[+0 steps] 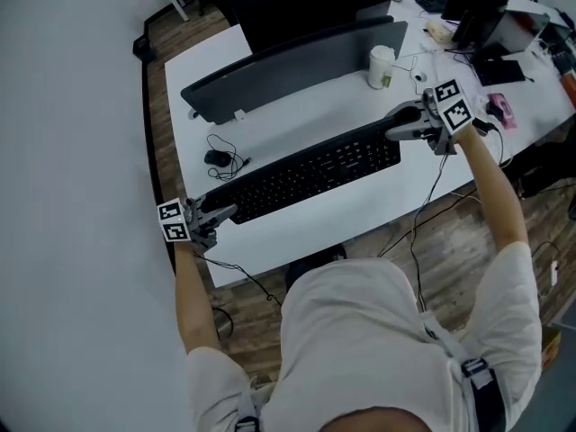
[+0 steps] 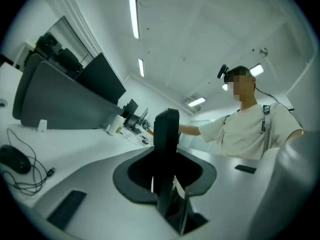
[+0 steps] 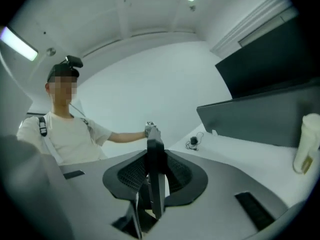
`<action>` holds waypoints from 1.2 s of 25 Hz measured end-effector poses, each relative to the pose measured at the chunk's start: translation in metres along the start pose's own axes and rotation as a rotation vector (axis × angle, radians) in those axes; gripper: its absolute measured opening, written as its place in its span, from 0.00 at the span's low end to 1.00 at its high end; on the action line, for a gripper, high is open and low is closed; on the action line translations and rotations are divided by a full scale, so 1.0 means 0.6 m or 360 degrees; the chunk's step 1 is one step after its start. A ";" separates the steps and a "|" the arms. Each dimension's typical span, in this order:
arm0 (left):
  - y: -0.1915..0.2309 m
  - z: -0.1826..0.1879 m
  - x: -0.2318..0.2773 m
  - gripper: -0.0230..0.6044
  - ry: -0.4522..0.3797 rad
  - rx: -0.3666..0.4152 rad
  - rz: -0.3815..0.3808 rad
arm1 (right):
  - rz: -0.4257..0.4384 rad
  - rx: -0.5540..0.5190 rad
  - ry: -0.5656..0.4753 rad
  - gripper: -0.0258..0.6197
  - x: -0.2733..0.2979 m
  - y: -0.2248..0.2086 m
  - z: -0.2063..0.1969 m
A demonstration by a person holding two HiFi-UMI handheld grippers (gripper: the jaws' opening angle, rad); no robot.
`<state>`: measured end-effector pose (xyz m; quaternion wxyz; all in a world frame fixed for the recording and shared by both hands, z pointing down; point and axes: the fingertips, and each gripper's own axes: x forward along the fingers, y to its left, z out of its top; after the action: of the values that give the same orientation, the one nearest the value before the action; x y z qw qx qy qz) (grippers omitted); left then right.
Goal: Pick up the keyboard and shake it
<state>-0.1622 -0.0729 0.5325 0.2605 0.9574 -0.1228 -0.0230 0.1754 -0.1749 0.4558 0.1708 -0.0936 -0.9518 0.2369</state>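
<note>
A black keyboard (image 1: 306, 174) stretches across the white desk (image 1: 315, 228), keys showing in the head view. My left gripper (image 1: 220, 212) is shut on its left end and my right gripper (image 1: 396, 131) on its right end. In the left gripper view the keyboard (image 2: 166, 134) appears edge-on and upright, clamped between the jaws of the left gripper (image 2: 165, 184). The right gripper view shows the same: the keyboard (image 3: 155, 164) is a thin upright slab pinched by the right gripper (image 3: 152, 194). Whether it touches the desk I cannot tell.
A dark monitor (image 1: 297, 66) stands behind the keyboard with a white cup (image 1: 382, 66) at its right. A black mouse with coiled cable (image 1: 217, 158) lies at the left. A pink object (image 1: 500, 108), cables and another screen crowd the right end.
</note>
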 end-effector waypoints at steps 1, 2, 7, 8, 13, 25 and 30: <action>0.007 -0.001 -0.005 0.19 -0.0108 -0.0027 0.0017 | -0.0018 0.0076 -0.0058 0.23 0.005 -0.012 -0.013; 0.015 -0.002 -0.010 0.19 -0.0215 -0.0058 0.0037 | -0.0035 0.0152 -0.0107 0.23 0.010 -0.025 -0.028; 0.070 -0.035 -0.033 0.20 -0.0622 -0.0399 0.0164 | -0.0056 0.0567 -0.0363 0.23 0.043 -0.087 -0.106; 0.079 -0.042 -0.035 0.20 -0.0676 -0.0493 0.0182 | -0.0073 0.0655 -0.0407 0.23 0.049 -0.100 -0.122; 0.085 -0.083 -0.021 0.20 -0.0833 -0.0842 0.0173 | -0.0072 0.1110 -0.0756 0.23 0.070 -0.138 -0.185; 0.106 -0.184 -0.050 0.20 -0.0898 -0.1170 0.0331 | -0.0216 0.1401 -0.1093 0.23 0.115 -0.195 -0.272; 0.098 -0.211 -0.057 0.21 -0.0913 -0.1245 0.0371 | -0.0273 0.1442 -0.1063 0.23 0.125 -0.204 -0.300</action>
<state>-0.1949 -0.0511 0.6710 0.5567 0.7230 -0.2778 -0.3004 0.1606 -0.1865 0.6853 -0.0978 0.1466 -0.7616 0.6236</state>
